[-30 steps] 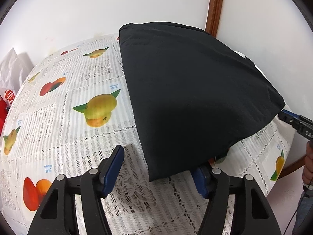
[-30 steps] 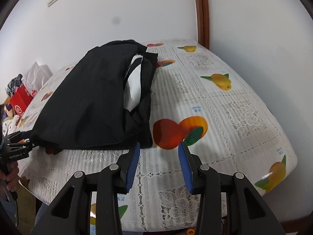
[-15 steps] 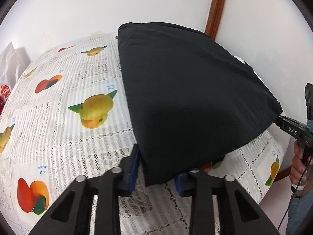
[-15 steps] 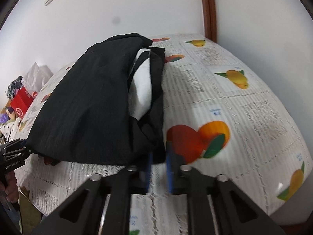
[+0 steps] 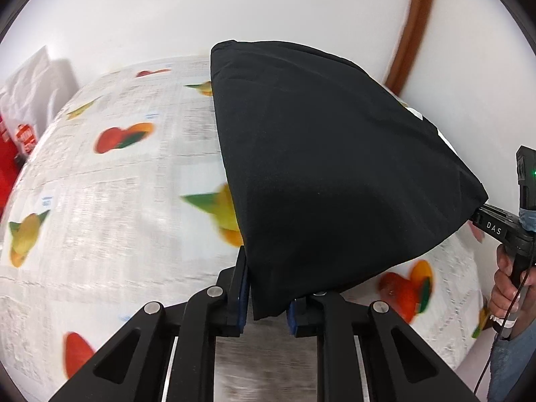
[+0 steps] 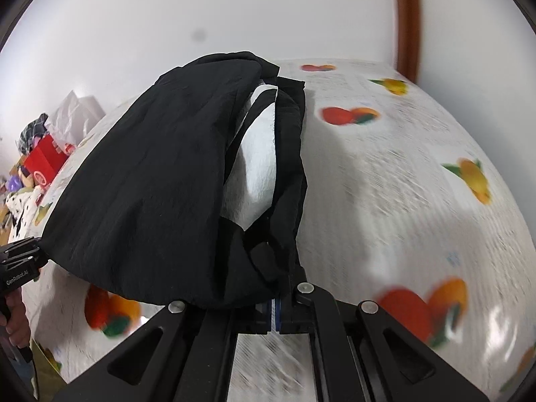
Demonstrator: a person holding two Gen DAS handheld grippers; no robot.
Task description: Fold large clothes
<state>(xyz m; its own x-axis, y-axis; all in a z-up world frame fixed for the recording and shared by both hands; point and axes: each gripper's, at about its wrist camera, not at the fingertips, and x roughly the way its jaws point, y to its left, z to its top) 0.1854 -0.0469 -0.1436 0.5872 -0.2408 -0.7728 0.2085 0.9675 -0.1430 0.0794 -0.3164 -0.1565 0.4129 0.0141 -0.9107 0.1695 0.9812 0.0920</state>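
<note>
A large black garment lies folded on a table with a fruit-print lace cloth. My left gripper has the garment's near corner between its blue pads, and its jaws are closing on that corner, lifting it. In the right wrist view my right gripper is shut on the other near corner of the garment, where a white panel shows inside the fold. Each gripper also appears in the other's view: the right gripper at the garment's right tip, the left gripper at its left tip, both hand-held.
White walls stand close behind the table, with a brown door frame at the right. A white bag and a red box with other clutter sit beyond the table's left end. The tablecloth stretches to the right of the garment.
Both grippers moved in on the garment's near corners and closed on them. The near edge now lifts off the table and both views shift sideways with blur.
</note>
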